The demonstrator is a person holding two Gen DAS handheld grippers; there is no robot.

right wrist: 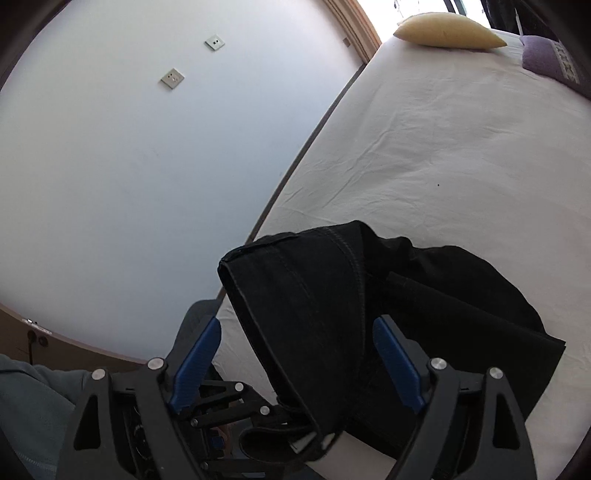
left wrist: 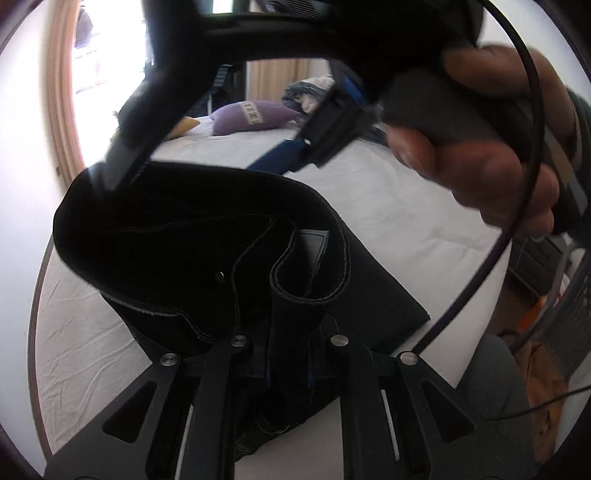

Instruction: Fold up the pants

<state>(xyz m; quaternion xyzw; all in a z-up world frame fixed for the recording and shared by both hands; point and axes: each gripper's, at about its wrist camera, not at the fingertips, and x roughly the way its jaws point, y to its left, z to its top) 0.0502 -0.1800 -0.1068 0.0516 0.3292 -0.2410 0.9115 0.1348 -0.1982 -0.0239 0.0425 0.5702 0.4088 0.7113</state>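
Note:
Black pants (left wrist: 207,251) lie partly folded on a white bed (left wrist: 388,206). In the left wrist view my left gripper (left wrist: 288,354) is shut on a fold of the waistband and lifts it off the sheet. My right gripper (left wrist: 221,147) shows above it, held by a hand (left wrist: 491,162), one blue finger (left wrist: 284,158) visible. In the right wrist view my right gripper (right wrist: 295,365) is open, its blue pads (right wrist: 195,365) spread on either side of a raised fold of the pants (right wrist: 303,314). The left gripper's linkage (right wrist: 229,402) shows below.
A purple pillow (left wrist: 255,118) and a yellow pillow (right wrist: 447,31) lie at the far end of the bed. A white wall (right wrist: 129,166) with sockets runs along the bed's left side. A black cable (left wrist: 480,277) hangs at the right. Clutter stands on the floor beyond the bed's right edge.

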